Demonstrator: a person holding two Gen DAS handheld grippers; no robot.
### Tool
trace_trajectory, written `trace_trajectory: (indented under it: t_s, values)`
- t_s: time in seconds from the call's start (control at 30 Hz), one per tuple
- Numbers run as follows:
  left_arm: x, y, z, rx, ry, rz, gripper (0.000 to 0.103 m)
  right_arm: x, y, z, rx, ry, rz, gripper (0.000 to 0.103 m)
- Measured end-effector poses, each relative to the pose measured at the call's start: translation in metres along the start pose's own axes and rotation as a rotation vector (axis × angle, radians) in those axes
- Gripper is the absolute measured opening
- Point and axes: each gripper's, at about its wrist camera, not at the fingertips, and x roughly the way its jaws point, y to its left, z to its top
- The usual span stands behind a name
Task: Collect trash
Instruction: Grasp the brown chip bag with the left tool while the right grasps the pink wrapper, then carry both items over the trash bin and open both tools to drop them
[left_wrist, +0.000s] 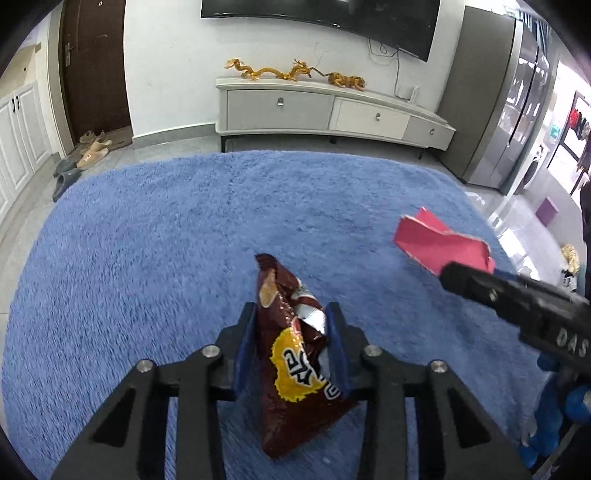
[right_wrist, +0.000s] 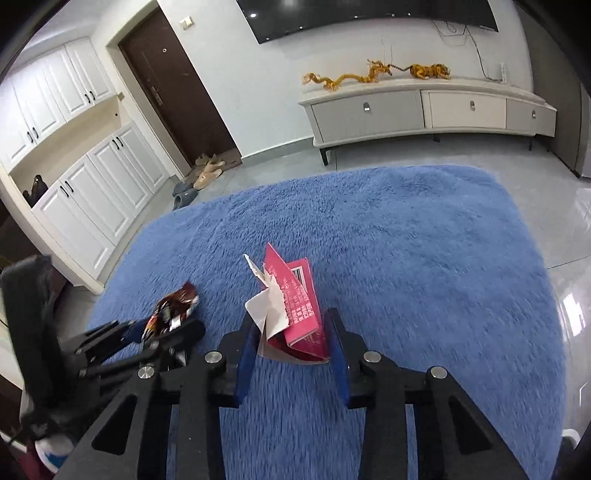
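Shaggy blue rug (right_wrist: 406, 236) spread over glossy pale tiled floor (right_wrist: 554, 192), grey slippers (right_wrist: 184, 195) and tan shoes (right_wrist: 208, 171) on the tiles beside a dark door (right_wrist: 177, 92), low white cabinet (right_wrist: 424, 110) standing beyond the rug.

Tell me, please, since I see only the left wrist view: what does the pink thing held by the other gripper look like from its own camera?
Observer: It is a torn pink carton with a barcode and white print on one face.
Operator: Is it gripped?
Observer: It sits between the right gripper's jaws, with white torn lining sticking out on the picture's left.
Operator: Anything to the left that I cannot see?
Observer: White cabinets line the wall by the door, with a dark item in their open niche.
Operator: And my brown snack bag?
Observer: From there, the snack bag shows crumpled in the left gripper.
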Motion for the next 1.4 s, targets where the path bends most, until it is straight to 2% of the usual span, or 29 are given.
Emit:
trace_trajectory:
  t_s: [0.33,0.73,1.07,1.2,1.4]
  values:
    - [-0.038,-0.045,-0.022,0.020,-0.023,-0.102,0.031,-0.079,-0.006,-0.054,0.010,-0.055,-0.053,0.033]
    - [-0.081,-0.136,-0.038,0.146,-0.055,-0.206,0.031,-0.181,-0.039,-0.108,0.107,-0.168,-0.242,0.033]
    - [-0.092,-0.238,-0.039,0.319,-0.042,-0.320,0.031,-0.244,-0.111,-0.157,0.289,-0.217,-0.388,0.033]
    - [-0.086,-0.284,-0.041,0.396,-0.019,-0.357,0.031,-0.262,-0.150,-0.181,0.379,-0.222,-0.429,0.033]
    - [-0.060,-0.361,-0.053,0.510,0.033,-0.393,0.031,-0.268,-0.205,-0.210,0.499,-0.202,-0.472,0.033]
